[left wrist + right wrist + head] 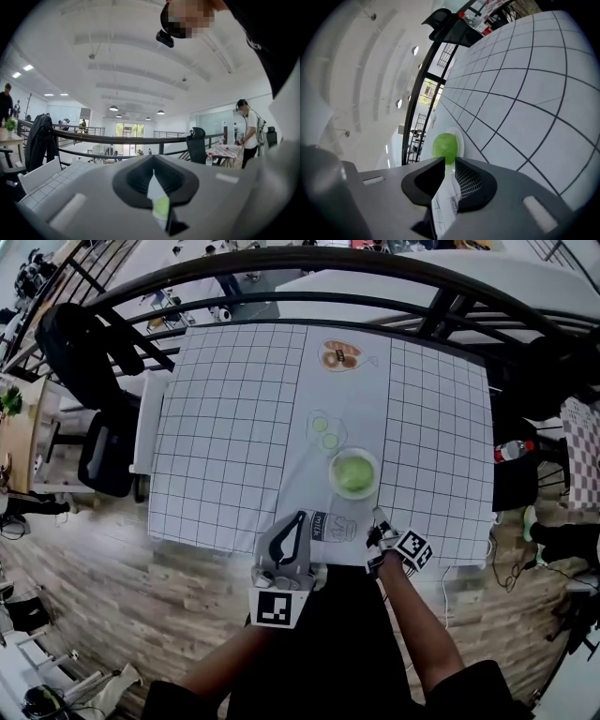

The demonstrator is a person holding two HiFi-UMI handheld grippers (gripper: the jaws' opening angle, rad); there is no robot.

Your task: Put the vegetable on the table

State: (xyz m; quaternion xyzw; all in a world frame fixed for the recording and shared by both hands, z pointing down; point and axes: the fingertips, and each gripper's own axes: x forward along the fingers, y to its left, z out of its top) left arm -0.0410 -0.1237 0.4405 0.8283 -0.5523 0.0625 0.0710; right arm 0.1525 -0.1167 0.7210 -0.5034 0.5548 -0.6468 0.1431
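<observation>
A green leafy vegetable (354, 472) lies on a small white plate (335, 461) on the plain white strip down the middle of the checked table (225, 427). It also shows in the right gripper view as the vegetable (445, 146), just past the jaws. My left gripper (298, 519) hovers at the table's near edge, left of the plate, jaws closed to a thin slit and holding nothing. My right gripper (379, 521) sits at the near edge just right of the plate, rolled on its side, jaws nearly together and empty. The left gripper (153, 171) points level, out over the table.
Drawings lie on the strip: a milk carton (333, 526), cucumber slices (325, 431), a food picture (339, 356). A dark railing (309, 261) curves behind the table. A black chair with a jacket (82, 352) stands at the left. A person (248, 133) stands far right.
</observation>
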